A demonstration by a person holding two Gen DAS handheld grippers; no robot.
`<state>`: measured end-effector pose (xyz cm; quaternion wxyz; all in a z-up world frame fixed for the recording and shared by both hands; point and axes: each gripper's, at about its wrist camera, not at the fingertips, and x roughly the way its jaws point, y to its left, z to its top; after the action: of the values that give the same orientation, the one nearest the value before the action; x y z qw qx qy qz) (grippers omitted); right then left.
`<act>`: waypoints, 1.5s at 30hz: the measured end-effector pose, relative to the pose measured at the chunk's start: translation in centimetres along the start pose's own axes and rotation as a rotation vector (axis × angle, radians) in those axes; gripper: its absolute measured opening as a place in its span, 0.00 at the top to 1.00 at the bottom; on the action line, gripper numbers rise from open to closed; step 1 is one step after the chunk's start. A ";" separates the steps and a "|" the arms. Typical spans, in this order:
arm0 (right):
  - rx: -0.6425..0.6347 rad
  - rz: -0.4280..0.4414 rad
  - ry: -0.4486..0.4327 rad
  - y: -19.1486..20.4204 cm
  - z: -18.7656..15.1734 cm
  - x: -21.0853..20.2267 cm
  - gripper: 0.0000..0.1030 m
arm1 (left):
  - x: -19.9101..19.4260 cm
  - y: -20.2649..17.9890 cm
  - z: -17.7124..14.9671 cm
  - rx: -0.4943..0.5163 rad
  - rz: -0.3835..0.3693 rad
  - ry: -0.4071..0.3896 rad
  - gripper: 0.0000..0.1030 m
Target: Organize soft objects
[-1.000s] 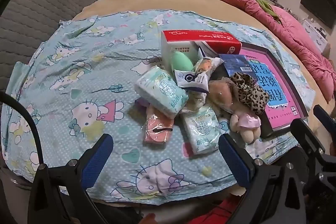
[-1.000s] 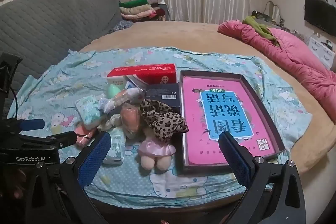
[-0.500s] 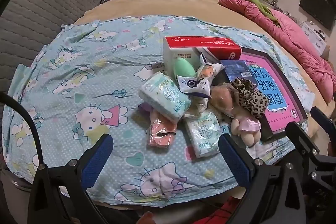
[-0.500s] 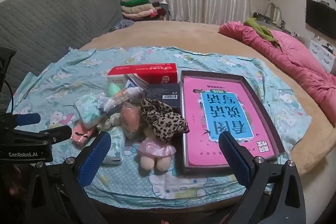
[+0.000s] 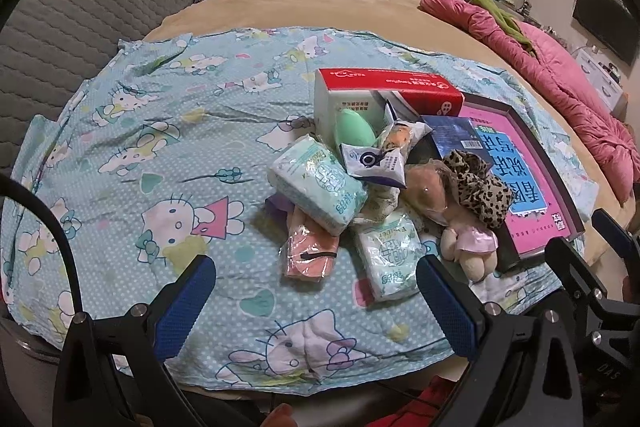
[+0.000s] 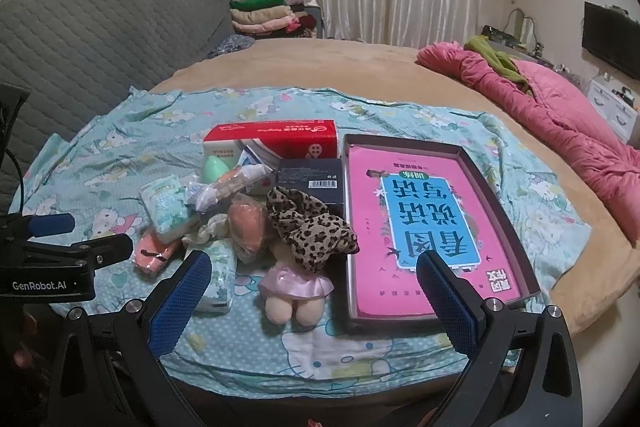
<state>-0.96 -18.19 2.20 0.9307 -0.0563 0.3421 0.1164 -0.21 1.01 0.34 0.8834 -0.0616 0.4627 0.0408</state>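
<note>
Both grippers, left gripper (image 5: 316,301) and right gripper (image 6: 314,297), hover with jaws wide, empty; approach the tissue pack (image 5: 390,255) squarely, squeezing gently.

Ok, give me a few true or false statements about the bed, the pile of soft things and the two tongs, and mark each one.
1. Both the left tongs and the right tongs are open and hold nothing. True.
2. The leopard-print scrunchie lies inside the shallow box. False: it lies in the pile, left of the box.
3. The pink book lies inside the shallow box. True.
4. The plush doll is held by the right tongs. False: it lies on the blue sheet.
5. The red tissue box sits behind the pile. True.
</note>
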 end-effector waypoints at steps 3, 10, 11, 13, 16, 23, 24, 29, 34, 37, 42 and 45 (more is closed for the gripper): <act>0.003 -0.003 -0.002 -0.1 -0.1 -0.1 0.00 | 0.0 -0.1 0.0 0.001 0.002 -0.005 0.02; 0.005 -0.005 -0.003 -0.1 -0.1 -0.2 0.00 | -0.1 -0.2 0.0 0.003 0.004 -0.008 0.02; 0.005 -0.006 -0.002 -0.1 0.0 -0.2 0.00 | -0.2 -0.2 0.0 0.003 0.006 -0.010 0.02; 0.005 -0.006 0.000 -0.1 0.0 -0.2 0.00 | -0.2 -0.2 0.0 0.005 0.008 -0.010 0.02; 0.008 -0.010 -0.002 -0.2 0.0 -0.3 0.00 | -0.2 -0.3 0.0 0.008 0.008 -0.012 0.02; 0.012 -0.013 0.001 -0.3 0.1 -0.2 0.00 | 0.0 -0.4 -0.2 0.015 0.008 -0.007 0.02; 0.010 -0.014 0.002 -0.3 0.1 -0.2 0.00 | 0.0 -0.5 -0.2 0.016 0.009 -0.008 0.02; 0.009 -0.012 -0.001 -0.2 0.1 -0.2 0.00 | 0.0 -0.5 -0.3 0.016 0.006 -0.013 0.02; 0.006 -0.009 -0.007 -0.2 0.1 -0.3 0.00 | -0.2 -0.3 -0.2 0.007 -0.010 -0.020 0.02; 0.007 -0.007 -0.008 -0.2 0.1 -0.3 0.00 | -0.2 -0.1 0.0 -0.005 -0.022 -0.020 0.02; 0.008 0.000 -0.001 -0.2 0.2 -0.1 0.00 | 0.1 0.2 0.1 -0.022 -0.044 -0.010 0.02; 0.010 0.000 -0.009 -0.3 0.2 -0.1 0.00 | 0.0 0.3 0.2 -0.027 -0.054 -0.018 0.02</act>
<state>-0.87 -18.48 2.41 0.9326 -0.0510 0.3385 0.1148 -0.07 1.37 0.46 0.8874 -0.0855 0.4524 0.0234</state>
